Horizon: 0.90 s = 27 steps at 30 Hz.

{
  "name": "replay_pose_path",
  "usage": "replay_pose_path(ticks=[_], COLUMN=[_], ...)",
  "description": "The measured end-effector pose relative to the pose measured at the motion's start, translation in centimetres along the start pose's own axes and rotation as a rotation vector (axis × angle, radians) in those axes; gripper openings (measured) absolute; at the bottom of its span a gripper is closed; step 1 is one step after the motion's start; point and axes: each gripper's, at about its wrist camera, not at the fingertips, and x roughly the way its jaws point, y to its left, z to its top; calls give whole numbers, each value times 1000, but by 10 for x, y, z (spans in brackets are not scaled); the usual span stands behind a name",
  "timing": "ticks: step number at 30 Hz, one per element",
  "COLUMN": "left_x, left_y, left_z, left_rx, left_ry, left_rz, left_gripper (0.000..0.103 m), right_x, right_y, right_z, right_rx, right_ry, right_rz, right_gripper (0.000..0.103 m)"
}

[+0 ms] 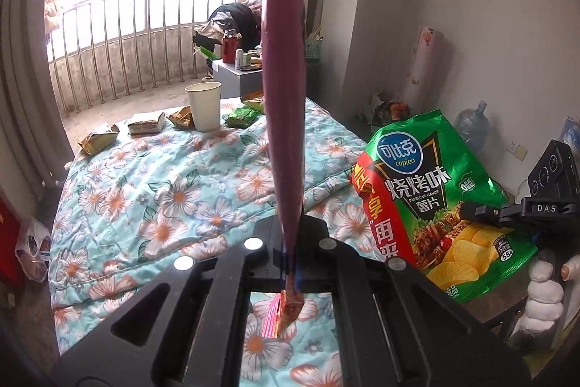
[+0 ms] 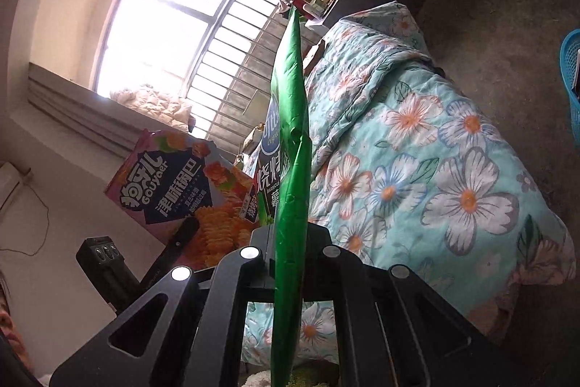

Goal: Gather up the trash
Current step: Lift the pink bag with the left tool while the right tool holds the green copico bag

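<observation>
The left gripper [image 1: 290, 242] is clamped on a pink Gouyaer snack bag [image 1: 284, 78], edge-on toward twelve o'clock; the right gripper [image 2: 290, 249] pinches the green Copico chip bag [image 2: 290, 133], both lifted off the floral quilt [image 1: 163, 187], seemingly for carrying away.

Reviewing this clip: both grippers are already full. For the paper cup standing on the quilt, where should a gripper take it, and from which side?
Grip the paper cup across its upper wall just below the rim, coming in level from the near side. It stands upright and open-mouthed, and wrappers lie close on both flanks, so the near face looks the most open. Squeeze lightly; thin paper probably buckles.
</observation>
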Motion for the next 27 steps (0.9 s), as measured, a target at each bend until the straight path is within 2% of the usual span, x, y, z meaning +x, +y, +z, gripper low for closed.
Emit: replay_pose_path(ticks=[17,27], left_x=[8,24], left_y=[-6,-13], left_z=[-2,-3], left_rx=[70,118], left_ry=[-20,-28], left_rz=[-5,-76], left_gripper=[1,1], right_x=[-16,-31], right_y=[-13,-18], right_z=[-1,-5], right_rx=[2,14], right_ry=[-44,-88], right_rz=[48,35], right_gripper=[6,6])
